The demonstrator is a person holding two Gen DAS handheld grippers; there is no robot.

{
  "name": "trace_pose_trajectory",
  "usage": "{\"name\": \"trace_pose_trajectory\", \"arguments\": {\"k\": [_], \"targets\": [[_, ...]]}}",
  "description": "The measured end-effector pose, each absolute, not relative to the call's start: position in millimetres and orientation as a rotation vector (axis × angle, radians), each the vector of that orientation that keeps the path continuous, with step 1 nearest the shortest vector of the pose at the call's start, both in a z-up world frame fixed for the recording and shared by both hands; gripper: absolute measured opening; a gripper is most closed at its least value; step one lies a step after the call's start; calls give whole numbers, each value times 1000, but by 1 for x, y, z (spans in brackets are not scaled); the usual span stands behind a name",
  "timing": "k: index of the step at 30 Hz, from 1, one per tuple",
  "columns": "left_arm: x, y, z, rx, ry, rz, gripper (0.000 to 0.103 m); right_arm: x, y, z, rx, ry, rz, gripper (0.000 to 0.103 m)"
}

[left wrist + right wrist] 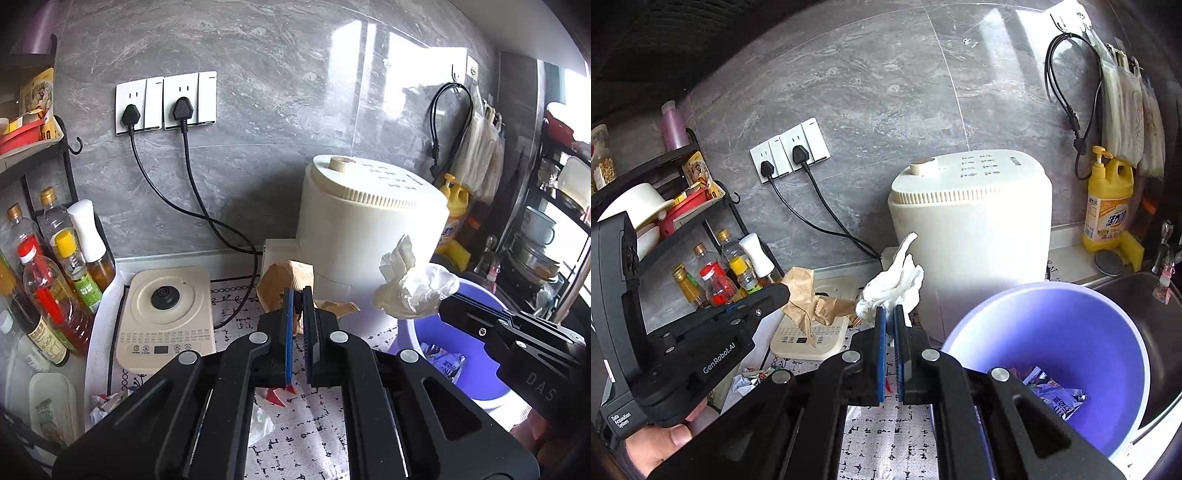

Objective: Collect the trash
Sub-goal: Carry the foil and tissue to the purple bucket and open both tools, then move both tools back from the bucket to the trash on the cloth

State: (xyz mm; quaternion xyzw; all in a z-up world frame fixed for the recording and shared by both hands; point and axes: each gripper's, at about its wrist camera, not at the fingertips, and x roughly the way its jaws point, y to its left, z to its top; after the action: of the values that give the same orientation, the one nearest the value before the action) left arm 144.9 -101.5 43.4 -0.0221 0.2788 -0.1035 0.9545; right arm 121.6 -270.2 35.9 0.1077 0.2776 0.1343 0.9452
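In the left wrist view my left gripper (298,295) is shut on a crumpled piece of brown paper (277,284), held up above the patterned mat. My right gripper (889,314) is shut on a crumpled white tissue (897,280). It hangs by the near left rim of a purple basin (1108,332) with shiny wrappers (1052,395) at its bottom. Seen from the left wrist, the tissue (410,291) and right gripper (445,304) hang over the basin (480,384). Seen from the right wrist, the left gripper (783,291) and brown paper (809,299) are to the left.
A cream appliance (369,221) stands behind the basin, a cream cooker base (166,317) left of it, with two plugged-in cords. Oil bottles (55,277) and a rack fill the left. Crumpled scraps (750,376) lie on the mat. A sink (1145,306) and a yellow detergent bottle (1108,203) are right.
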Motion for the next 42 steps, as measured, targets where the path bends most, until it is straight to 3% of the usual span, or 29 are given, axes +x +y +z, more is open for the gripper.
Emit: {"name": "trace_pose_trajectory", "arguments": {"k": [6,7,8,9,27,28,30,31,32,36,42], "targets": [[152,-132,45,-40,566,-308,5,114,-306,38,255,556,154,11],[153,-138,46,-38,564,-325,5,111,-312,38,256,554,138,19],[153,-143,46,-37,560,-341,5,108,-319,37,265,546,123,47],[153,-148,47,-35,558,-358,5,103,-326,38,275,532,96,57],[142,-240,30,19,606,-634,6,38,-407,25,349,543,-185,56],[141,-242,27,20,617,-643,9,34,-409,24,352,544,-195,56],[139,-241,23,15,629,-651,36,28,-411,22,355,543,-212,56],[137,-238,23,11,619,-642,54,25,-411,21,356,543,-219,56],[135,-235,23,11,605,-630,59,23,-411,21,357,545,-223,56],[136,-225,20,27,617,-587,60,15,-408,17,366,548,-224,56],[129,-200,23,28,602,-528,82,17,-392,12,367,564,-189,58]]}}
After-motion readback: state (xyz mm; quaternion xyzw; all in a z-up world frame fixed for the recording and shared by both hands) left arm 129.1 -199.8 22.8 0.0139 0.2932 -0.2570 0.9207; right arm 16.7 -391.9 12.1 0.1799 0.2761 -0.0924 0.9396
